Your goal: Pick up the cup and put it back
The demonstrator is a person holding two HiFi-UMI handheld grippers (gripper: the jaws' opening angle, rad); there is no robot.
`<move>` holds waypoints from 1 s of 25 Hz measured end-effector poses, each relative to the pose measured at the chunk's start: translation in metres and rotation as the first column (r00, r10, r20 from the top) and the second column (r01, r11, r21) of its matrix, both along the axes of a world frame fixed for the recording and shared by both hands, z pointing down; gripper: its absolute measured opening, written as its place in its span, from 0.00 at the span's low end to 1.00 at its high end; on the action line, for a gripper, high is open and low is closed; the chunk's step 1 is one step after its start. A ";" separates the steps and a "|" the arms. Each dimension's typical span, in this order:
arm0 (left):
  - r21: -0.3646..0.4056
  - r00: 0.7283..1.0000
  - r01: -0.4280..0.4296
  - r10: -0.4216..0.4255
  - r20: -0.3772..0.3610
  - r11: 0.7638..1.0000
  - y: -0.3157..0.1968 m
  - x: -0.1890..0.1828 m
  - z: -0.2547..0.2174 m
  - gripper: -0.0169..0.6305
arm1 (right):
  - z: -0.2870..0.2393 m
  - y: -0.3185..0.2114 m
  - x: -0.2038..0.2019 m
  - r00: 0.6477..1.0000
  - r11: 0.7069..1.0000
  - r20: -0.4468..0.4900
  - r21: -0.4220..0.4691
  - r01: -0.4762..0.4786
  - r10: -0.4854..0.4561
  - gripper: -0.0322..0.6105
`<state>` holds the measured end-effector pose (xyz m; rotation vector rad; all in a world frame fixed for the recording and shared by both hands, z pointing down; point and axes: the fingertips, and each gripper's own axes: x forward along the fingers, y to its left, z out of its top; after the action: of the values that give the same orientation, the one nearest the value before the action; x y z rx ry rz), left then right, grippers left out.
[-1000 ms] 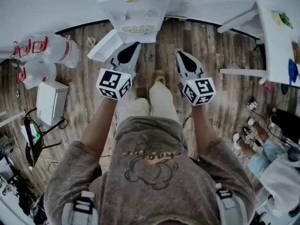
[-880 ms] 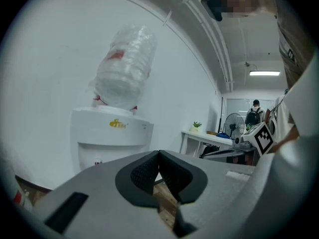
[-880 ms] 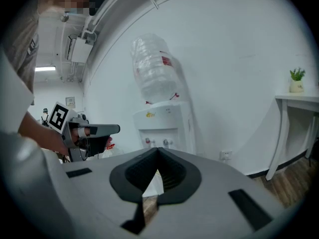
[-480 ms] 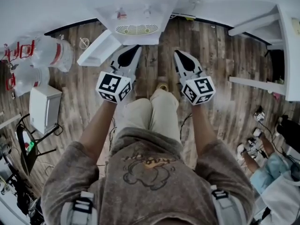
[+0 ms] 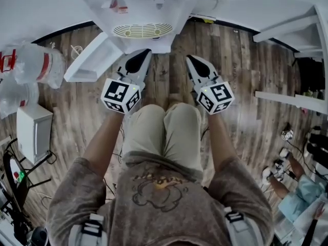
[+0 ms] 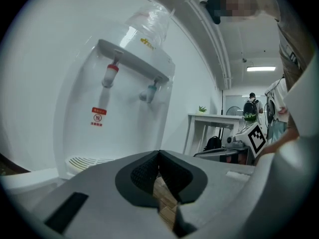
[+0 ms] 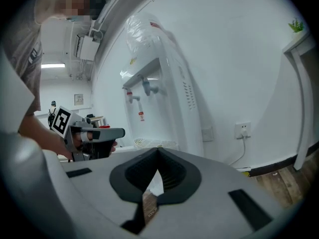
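Pointing at the water dispenser, the left gripper and right gripper are held side by side on outstretched forearms (jaws pressed together, both empty).

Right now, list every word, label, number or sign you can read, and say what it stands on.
Nothing reads clearly.
The red label on the water dispenser: too small to read.
The yellow logo on the dispenser's top: blurred.
The script print on the person's shirt: illegible.
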<state>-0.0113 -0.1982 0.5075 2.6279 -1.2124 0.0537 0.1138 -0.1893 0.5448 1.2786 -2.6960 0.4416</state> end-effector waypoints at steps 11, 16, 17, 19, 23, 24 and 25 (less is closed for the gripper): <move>0.047 1.000 0.001 0.000 -0.016 0.999 0.009 -0.010 0.071 0.03 | 0.060 -0.004 -0.006 1.000 0.998 0.011 0.058 0.005 -0.006 0.05; 0.033 0.998 -0.009 0.011 -0.055 0.999 0.020 -0.017 0.083 0.03 | 0.066 0.000 0.002 0.999 0.997 0.030 0.059 -0.043 0.041 0.05; 0.031 0.998 -0.008 0.009 -0.059 0.999 0.021 -0.018 0.084 0.03 | 0.066 0.000 0.003 0.998 0.997 0.030 0.058 -0.050 0.049 0.05; 0.025 0.998 -0.002 0.004 -0.067 1.000 0.023 -0.021 0.085 0.03 | 0.067 0.001 0.006 0.998 0.997 0.032 0.053 -0.064 0.062 0.05; 0.015 0.995 0.006 -0.005 -0.103 1.000 0.029 -0.026 0.087 0.03 | 0.074 0.005 0.010 0.997 0.996 0.025 0.039 -0.076 0.075 0.05; 0.018 0.995 0.007 -0.005 -0.099 1.000 0.030 -0.027 0.088 0.03 | 0.077 0.006 0.009 0.997 0.996 0.020 0.036 -0.077 0.076 0.05; 0.020 0.996 0.007 -0.005 -0.094 1.000 0.031 -0.028 0.090 0.03 | 0.079 0.007 0.009 0.997 0.996 0.016 0.036 -0.078 0.078 0.05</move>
<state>-0.0394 -0.1672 0.5973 2.6125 -1.1954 -0.0826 0.1229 -0.1824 0.6237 1.3995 -2.6855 0.4142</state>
